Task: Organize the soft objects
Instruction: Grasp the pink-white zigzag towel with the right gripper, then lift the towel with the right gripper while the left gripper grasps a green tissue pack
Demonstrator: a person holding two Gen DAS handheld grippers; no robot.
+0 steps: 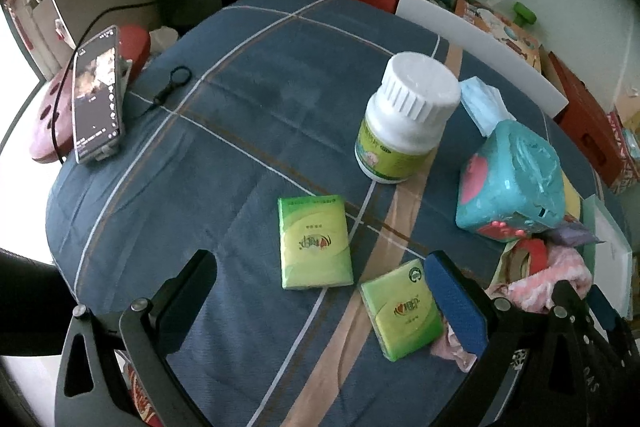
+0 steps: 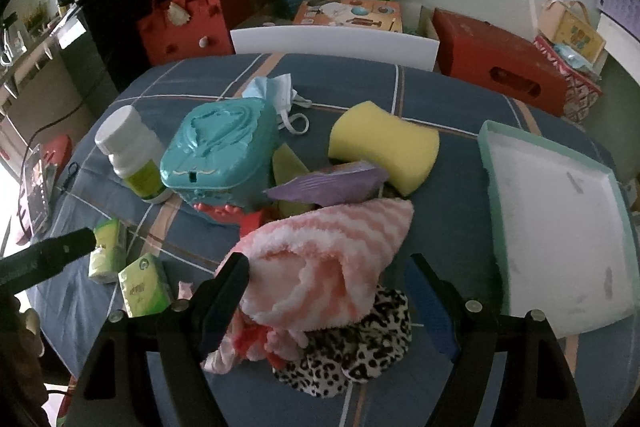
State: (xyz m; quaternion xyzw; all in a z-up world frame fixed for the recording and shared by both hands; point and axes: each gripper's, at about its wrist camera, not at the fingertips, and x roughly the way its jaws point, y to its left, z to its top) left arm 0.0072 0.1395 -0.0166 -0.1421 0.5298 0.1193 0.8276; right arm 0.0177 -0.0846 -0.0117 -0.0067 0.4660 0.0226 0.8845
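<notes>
Towel [image 2: 320, 267], fluffy, pink-striped, between gripper [image 2: 332, 287] fingers

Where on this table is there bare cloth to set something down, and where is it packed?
Free: the wide stretch of blue cloth between the phone and the white bottle, and the inside of the shallow tray. Crowded: around the teal box, yellow sponge, pink striped towel and leopard cloth. The two tissue packs fill the near edge.

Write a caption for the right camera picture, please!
Open right gripper around a pink towel, beside the empty tray.
</notes>
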